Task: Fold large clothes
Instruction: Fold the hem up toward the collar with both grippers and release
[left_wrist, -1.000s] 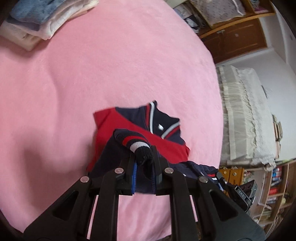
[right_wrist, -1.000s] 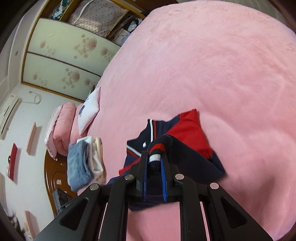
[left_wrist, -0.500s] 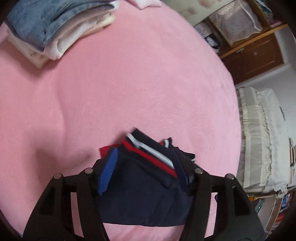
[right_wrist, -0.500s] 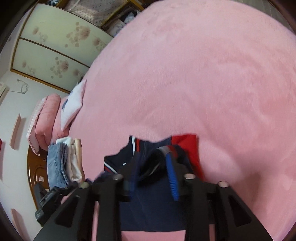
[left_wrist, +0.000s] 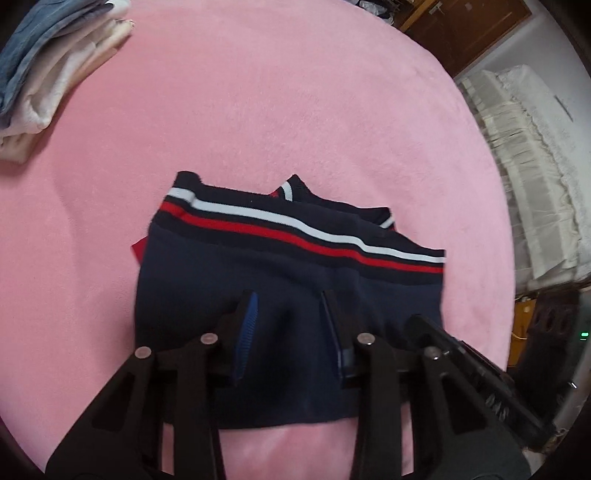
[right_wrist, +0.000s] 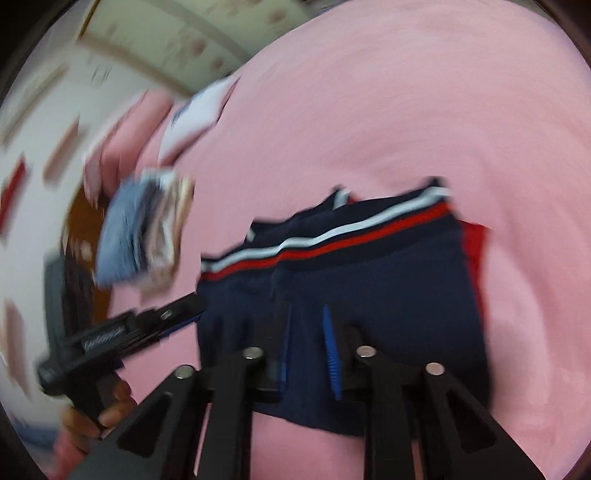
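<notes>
On the pink bed (left_wrist: 295, 92) the sweater (left_wrist: 288, 295) lies folded, hem stripes on top; left gripper (left_wrist: 291, 332) and right gripper (right_wrist: 308, 343) hover over it, jaws apart, empty.

Sweater (left_wrist: 288, 258) on blanket (left_wrist: 295, 110), clothes stack (left_wrist: 48, 74) far-left

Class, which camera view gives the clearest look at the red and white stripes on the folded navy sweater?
The left wrist view: the stripes are sharp and run unbroken across the sweater. The right wrist view shows the same stripes too, but motion blur smears them.
</notes>
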